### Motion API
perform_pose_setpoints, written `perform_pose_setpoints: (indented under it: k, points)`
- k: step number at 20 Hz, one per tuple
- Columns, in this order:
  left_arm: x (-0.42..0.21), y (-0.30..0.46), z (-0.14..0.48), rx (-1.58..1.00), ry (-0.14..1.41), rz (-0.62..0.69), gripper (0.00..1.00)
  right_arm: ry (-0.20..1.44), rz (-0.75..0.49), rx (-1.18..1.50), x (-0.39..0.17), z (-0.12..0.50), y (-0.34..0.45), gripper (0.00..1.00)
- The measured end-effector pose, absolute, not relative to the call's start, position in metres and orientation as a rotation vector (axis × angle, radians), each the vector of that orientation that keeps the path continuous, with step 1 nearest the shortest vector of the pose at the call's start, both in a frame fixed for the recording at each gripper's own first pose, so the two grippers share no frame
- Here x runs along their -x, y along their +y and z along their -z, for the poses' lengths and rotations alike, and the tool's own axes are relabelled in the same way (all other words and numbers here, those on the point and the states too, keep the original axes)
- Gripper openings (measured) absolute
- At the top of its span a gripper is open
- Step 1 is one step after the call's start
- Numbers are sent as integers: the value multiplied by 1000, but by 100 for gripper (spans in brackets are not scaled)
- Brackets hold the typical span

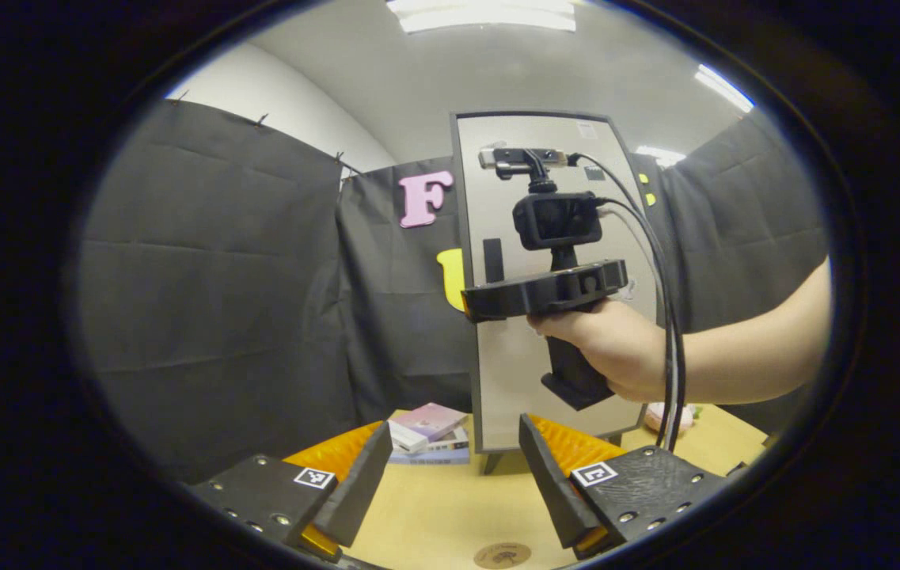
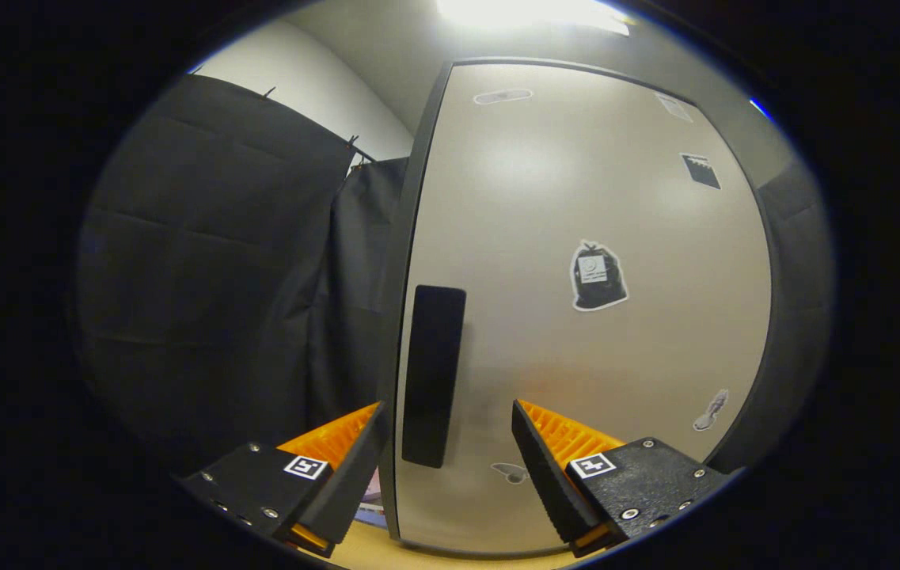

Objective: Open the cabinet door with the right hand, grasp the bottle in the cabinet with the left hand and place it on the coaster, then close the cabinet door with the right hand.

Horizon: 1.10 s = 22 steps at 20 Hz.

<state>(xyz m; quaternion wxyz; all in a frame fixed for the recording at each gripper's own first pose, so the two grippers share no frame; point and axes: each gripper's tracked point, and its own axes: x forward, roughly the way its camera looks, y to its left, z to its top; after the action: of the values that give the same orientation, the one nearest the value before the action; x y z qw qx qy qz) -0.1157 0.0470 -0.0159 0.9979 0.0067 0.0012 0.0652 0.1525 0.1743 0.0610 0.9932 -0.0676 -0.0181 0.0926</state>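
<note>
A tall cabinet with a pale door (image 1: 521, 372) stands shut at the back of the table; its dark upright handle (image 2: 432, 372) sits near the door's left edge. My right gripper (image 2: 450, 451) is open, close to the door, with the handle between its fingers but not pressed. In the left gripper view that same gripper (image 1: 544, 291) is held by a hand (image 1: 616, 348) in front of the door. My left gripper (image 1: 453, 475) hangs open and empty over the table, farther back. A round wooden coaster (image 1: 502, 555) lies on the table just below it. The bottle is hidden.
A small stack of books (image 1: 430, 435) lies on the wooden table (image 1: 434, 514) left of the cabinet's foot. A pinkish object (image 1: 659, 416) sits to the cabinet's right, behind black cables (image 1: 675, 348) hanging from the right gripper. Black cloth walls surround the table.
</note>
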Motion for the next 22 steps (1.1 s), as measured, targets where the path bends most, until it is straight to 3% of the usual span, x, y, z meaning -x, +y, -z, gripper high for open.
perform_pose_setpoints:
  k: [3,5,6,7,10,11,12,14,22]
  points:
    - [123,66,12,-36,-9,-169,96,-11,-174,132,-161,-53,178,95]
    - [124,80,5,-70,-18,-195,89,-26,-202,136,-163,-54,185,93]
    - [123,78,5,-68,-14,-177,96,-28,-197,136,-162,-55,184,90]
    - [123,71,6,-54,-15,-146,96,-31,-176,125,-164,-56,180,88]
    - [126,65,1,-9,-41,-109,96,5,-203,42,-166,-56,187,56]
    - [129,61,6,-4,-37,-94,93,13,-207,53,-166,-56,190,52]
    - [128,57,9,-3,-32,-80,96,11,-193,73,-167,-57,191,39]
    - [129,56,16,-6,-14,-77,96,18,-186,75,-166,-55,190,30]
    - [134,58,19,139,-13,11,89,26,-286,91,-141,-55,191,25]
